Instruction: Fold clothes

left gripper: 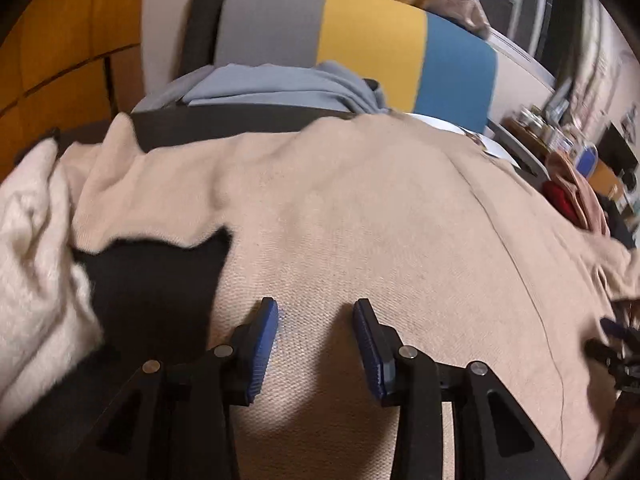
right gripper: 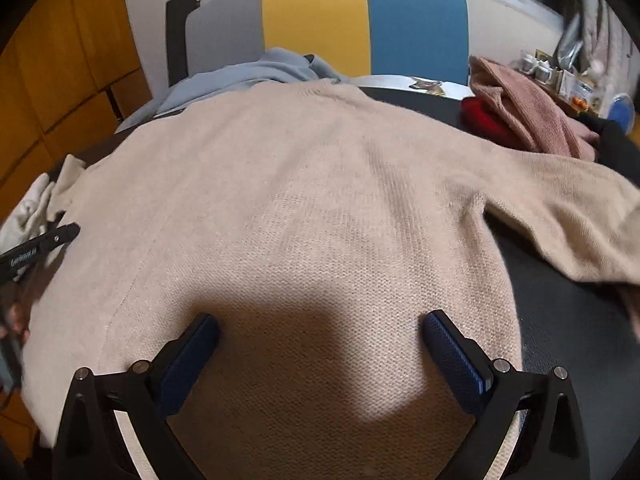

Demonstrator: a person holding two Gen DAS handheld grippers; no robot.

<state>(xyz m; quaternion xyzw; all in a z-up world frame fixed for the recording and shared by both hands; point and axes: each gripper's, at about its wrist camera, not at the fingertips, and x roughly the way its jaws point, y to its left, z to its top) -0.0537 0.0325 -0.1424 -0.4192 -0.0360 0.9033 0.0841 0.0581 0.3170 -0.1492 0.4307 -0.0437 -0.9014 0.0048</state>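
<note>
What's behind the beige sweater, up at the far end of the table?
Behind the beige sweater lies a crumpled grey-blue garment, before a grey, yellow and blue striped panel. The sweater hides that garment's near edge and most of the dark table.

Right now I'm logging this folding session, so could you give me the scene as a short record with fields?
garment: beige knitted sweater, spread flat on dark table
sleeves: both spread out sideways
left gripper: jaws open, empty, over sweater
right gripper: jaws wide open, empty, over sweater
other clothes: grey-blue garment behind; pink knit and red cloth at right; cream fluffy fabric at left
</note>
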